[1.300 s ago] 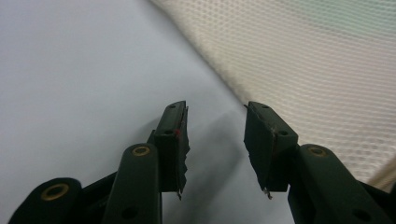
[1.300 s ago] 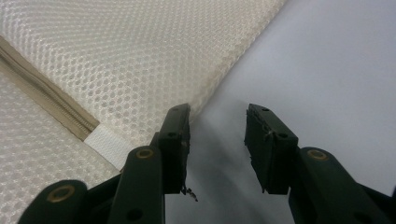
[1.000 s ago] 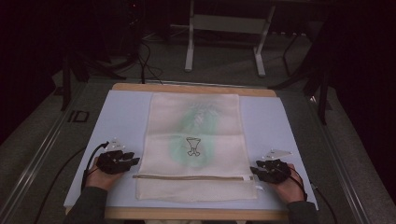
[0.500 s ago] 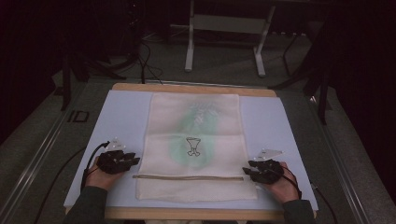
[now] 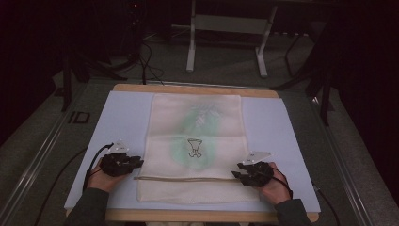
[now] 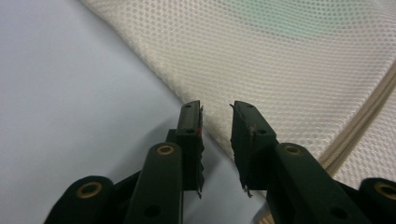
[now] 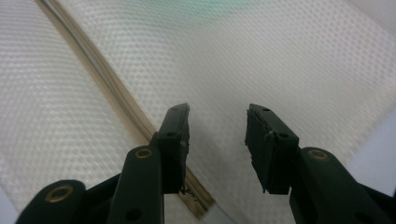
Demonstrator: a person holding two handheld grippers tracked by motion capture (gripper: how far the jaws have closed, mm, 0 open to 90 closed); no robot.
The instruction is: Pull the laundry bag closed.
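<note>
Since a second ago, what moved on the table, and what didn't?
The right gripper slid inward from beside the cream mesh laundry bag onto its right edge, by the tan zipper strip; its jaws stand open over the mesh. The left gripper kept its place at the bag's left edge, jaws open. Nothing was grasped. The bag lay flat and unmoved on the pale blue mat.

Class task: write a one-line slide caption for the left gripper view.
Open left gripper poised at the mesh bag's edge on the pale blue mat.

The right gripper (image 5: 239,173) has been shifted left onto the right edge of the mesh bag (image 5: 195,141), beside the drawstring (image 5: 183,178).
</note>
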